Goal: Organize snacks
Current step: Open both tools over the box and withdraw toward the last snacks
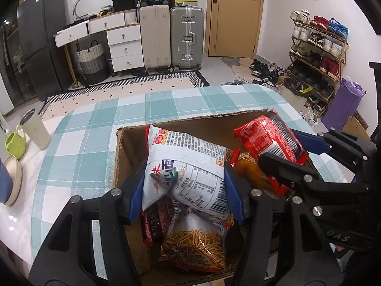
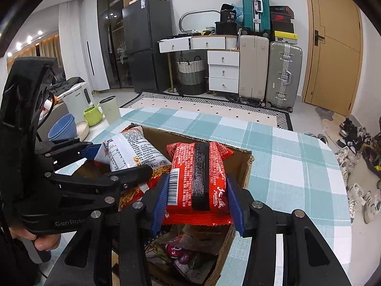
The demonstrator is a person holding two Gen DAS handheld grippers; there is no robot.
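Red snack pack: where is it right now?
The red snack pack is clamped in the right gripper, held above the cardboard box, right of the white noodle-snack bag in the left gripper.

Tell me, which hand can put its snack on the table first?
Probably right. The right hand-held gripper holds the red packet at the box's edge, beside bare tablecloth; the left hand-held gripper holds its white bag mid-box.

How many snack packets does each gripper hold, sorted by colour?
White packet in the left gripper: 1
Red packet in the right gripper: 1
Total: 2, both held over the cardboard box.
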